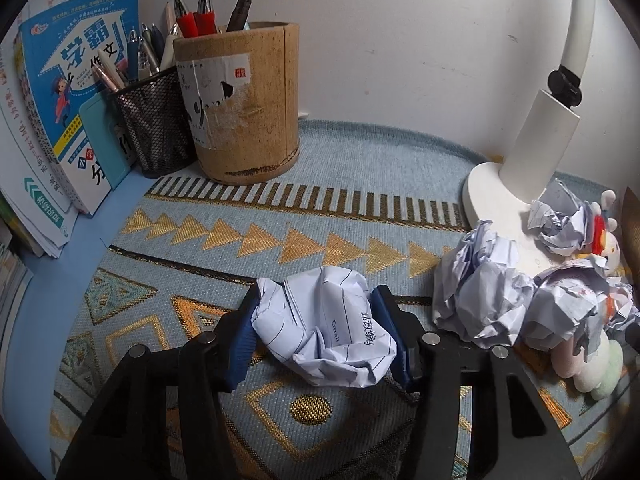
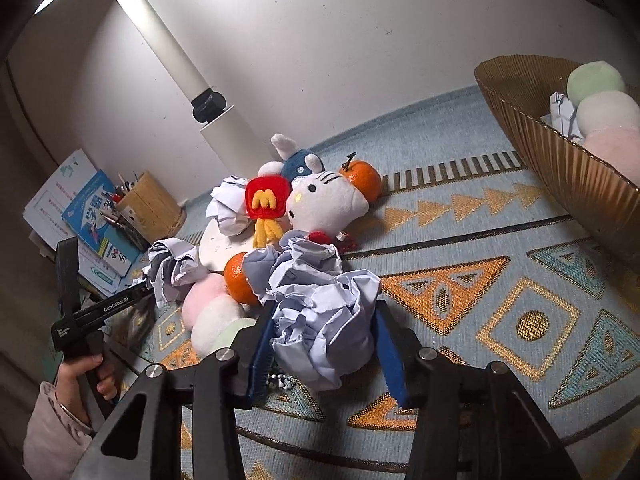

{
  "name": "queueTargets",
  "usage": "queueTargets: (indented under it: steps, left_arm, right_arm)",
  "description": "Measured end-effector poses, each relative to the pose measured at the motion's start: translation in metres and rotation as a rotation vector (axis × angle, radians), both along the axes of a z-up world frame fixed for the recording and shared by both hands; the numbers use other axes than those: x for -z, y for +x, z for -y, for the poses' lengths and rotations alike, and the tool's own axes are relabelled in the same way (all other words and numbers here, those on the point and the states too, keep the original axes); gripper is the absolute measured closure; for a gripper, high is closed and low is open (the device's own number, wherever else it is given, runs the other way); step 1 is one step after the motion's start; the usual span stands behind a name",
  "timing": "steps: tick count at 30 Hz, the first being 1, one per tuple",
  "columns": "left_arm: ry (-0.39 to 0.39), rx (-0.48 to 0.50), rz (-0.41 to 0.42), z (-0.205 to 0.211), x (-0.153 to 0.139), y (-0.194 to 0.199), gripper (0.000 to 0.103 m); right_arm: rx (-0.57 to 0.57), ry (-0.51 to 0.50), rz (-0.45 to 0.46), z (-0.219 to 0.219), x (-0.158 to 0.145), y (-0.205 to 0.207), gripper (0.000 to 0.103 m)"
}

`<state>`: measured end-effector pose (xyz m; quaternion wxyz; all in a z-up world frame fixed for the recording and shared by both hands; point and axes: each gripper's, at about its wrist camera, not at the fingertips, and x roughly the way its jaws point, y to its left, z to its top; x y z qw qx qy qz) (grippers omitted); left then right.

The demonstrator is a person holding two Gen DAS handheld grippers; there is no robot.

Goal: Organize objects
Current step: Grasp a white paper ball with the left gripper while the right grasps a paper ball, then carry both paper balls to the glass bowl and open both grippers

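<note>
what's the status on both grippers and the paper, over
Left gripper shut on a crumpled paper ball. Right gripper shut on another paper wad. Plush cat and orange crowd the pile ahead.

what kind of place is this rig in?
Most likely a home study desk against a wall: pen holders packed with pens, schoolbooks leaning beside them, a white desk lamp. Plush toys and crumpled paper litter the patterned mat.

- Lit lamp bar (image 2: 132, 4) glares white at upper left; wall (image 2: 360, 40) falls dim beyond it
- Fisheye bends edges; corners black; both views sharp
</note>
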<state>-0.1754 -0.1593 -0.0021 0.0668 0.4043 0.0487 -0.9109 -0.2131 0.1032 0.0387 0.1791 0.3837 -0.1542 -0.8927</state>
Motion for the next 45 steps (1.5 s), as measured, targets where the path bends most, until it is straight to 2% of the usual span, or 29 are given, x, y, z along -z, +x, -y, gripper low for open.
queueTargets:
  steps: [2, 5, 8, 10, 14, 19, 23, 25, 27, 30, 33, 37, 41, 43, 45]
  left_arm:
    - [0.011, -0.010, -0.066, 0.003, -0.008, 0.011, 0.051]
    - [0.102, 0.000, -0.196, 0.016, -0.019, 0.031, 0.051]
    - [0.150, -0.038, -0.257, 0.027, -0.022, 0.043, 0.051]
    - [0.157, -0.069, -0.253, 0.033, -0.021, 0.044, 0.051]
    - [0.155, -0.060, -0.246, 0.031, -0.023, 0.040, 0.051]
    - [0.096, -0.062, -0.275, 0.024, -0.028, 0.045, 0.051]
    - [0.042, -0.088, -0.260, 0.020, -0.028, 0.042, 0.051]
    - [0.021, -0.119, -0.271, 0.020, -0.030, 0.045, 0.051]
    - [0.023, -0.152, -0.308, 0.025, -0.032, 0.053, 0.051]
    - [0.011, -0.238, -0.336, 0.032, -0.035, 0.062, 0.051]
    - [-0.032, -0.298, -0.301, 0.030, -0.035, 0.066, 0.051]
    - [-0.026, -0.270, -0.304, 0.011, -0.034, 0.091, 0.051]
    - [-0.043, -0.179, -0.279, -0.023, -0.031, 0.112, 0.051]
    - [-0.058, -0.127, -0.286, -0.046, -0.033, 0.115, 0.051]
    - [-0.023, -0.064, -0.291, -0.071, -0.042, 0.108, 0.051]
  right_arm:
    - [0.023, -0.016, -0.039, -0.005, -0.005, 0.007, 0.057]
    - [0.070, -0.044, -0.100, -0.014, -0.013, 0.020, 0.057]
    - [0.101, -0.069, -0.143, -0.017, -0.018, 0.027, 0.057]
    - [0.116, -0.071, -0.148, -0.021, -0.019, 0.029, 0.057]
    - [0.117, -0.061, -0.141, -0.019, -0.019, 0.026, 0.057]
    - [0.089, 0.000, -0.154, -0.009, -0.022, 0.027, 0.057]
    - [0.046, 0.079, -0.190, 0.007, -0.026, 0.032, 0.057]
    - [0.017, 0.107, -0.201, 0.016, -0.027, 0.032, 0.057]
    - [0.039, 0.145, -0.222, 0.019, -0.029, 0.035, 0.057]
    - [0.042, 0.149, -0.270, 0.020, -0.033, 0.042, 0.057]
    - [0.033, 0.161, -0.298, 0.024, -0.036, 0.047, 0.057]
    - [0.031, 0.170, -0.341, 0.024, -0.040, 0.056, 0.057]
    - [0.045, 0.048, -0.393, 0.002, -0.045, 0.080, 0.057]
    - [0.063, 0.016, -0.382, -0.011, -0.048, 0.084, 0.057]
    - [0.065, 0.010, -0.383, -0.023, -0.056, 0.082, 0.057]
